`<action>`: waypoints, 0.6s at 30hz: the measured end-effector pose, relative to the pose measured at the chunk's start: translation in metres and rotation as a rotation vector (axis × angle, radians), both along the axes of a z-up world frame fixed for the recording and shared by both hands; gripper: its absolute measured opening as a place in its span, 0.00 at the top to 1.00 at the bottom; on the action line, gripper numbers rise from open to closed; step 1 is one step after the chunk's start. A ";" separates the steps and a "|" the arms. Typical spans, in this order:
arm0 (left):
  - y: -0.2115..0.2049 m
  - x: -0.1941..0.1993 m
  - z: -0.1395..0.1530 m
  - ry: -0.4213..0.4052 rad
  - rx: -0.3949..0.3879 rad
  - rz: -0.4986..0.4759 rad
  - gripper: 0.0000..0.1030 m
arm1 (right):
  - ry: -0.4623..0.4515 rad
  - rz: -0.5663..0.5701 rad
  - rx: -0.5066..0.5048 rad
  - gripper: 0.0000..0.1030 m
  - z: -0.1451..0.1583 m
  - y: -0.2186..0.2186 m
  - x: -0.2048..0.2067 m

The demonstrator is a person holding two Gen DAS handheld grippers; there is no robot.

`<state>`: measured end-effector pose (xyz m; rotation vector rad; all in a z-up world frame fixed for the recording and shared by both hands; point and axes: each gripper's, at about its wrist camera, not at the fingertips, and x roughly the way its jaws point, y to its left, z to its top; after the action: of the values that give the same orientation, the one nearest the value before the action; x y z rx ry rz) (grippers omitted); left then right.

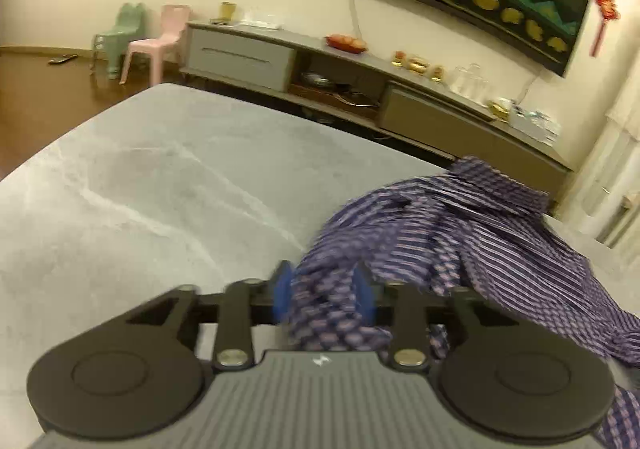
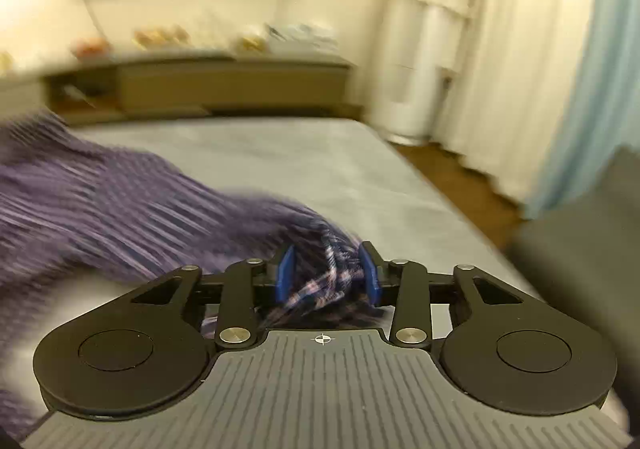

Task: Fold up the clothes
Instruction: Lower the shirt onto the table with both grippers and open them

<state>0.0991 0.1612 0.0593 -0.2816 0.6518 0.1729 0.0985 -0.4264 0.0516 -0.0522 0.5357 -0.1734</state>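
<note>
The shirt (image 1: pixel 460 233) looks light, soft and floppy, so I'd judge it best held at edges or corners, well apart. It is purple, finely striped and checked, rumpled in a heap on the grey desk (image 1: pixel 160 189). The left gripper (image 1: pixel 324 297) pinches a fold at the heap's near edge; the right gripper (image 2: pixel 330 275) clamps another bunch.

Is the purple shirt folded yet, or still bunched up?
Still bunched. The shirt lies in a rumpled heap on the grey table, with cloth caught in both the left gripper and right gripper.
</note>
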 end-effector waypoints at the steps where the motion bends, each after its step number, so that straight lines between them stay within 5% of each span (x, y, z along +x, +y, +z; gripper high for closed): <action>1: 0.000 -0.003 0.001 0.000 -0.006 -0.003 0.38 | -0.037 0.069 0.032 0.46 0.004 0.010 -0.010; 4: -0.006 -0.010 -0.008 0.050 -0.028 -0.012 0.31 | -0.123 0.351 0.112 0.35 0.011 0.047 -0.038; 6: -0.011 -0.013 -0.019 0.106 -0.046 -0.022 0.31 | -0.099 0.589 0.206 0.17 0.008 0.077 -0.048; 8: -0.017 -0.010 -0.029 0.127 -0.042 -0.049 0.31 | -0.021 0.782 0.224 0.12 0.000 0.111 -0.054; 9: -0.019 -0.008 -0.034 0.137 -0.039 -0.062 0.36 | 0.020 0.846 0.182 0.12 -0.008 0.130 -0.056; 11: -0.022 -0.003 -0.041 0.154 -0.025 -0.084 0.78 | 0.100 0.897 0.046 0.17 -0.028 0.160 -0.059; 12: -0.020 0.000 -0.044 0.169 -0.023 -0.080 0.96 | 0.151 0.901 0.008 0.40 -0.037 0.165 -0.059; 13: -0.016 0.002 -0.045 0.175 -0.023 -0.072 0.97 | 0.221 0.903 0.006 0.86 -0.044 0.164 -0.058; 14: -0.009 0.002 -0.041 0.163 -0.027 -0.055 0.97 | 0.285 0.893 0.024 1.00 -0.049 0.162 -0.052; 18: 0.050 -0.010 0.004 0.013 -0.030 0.132 0.97 | 0.306 0.768 -0.019 1.00 -0.041 0.131 -0.052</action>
<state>0.0894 0.2116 0.0636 -0.3530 0.6495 0.2918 0.0463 -0.2958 0.0110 -0.3004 0.7825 0.5879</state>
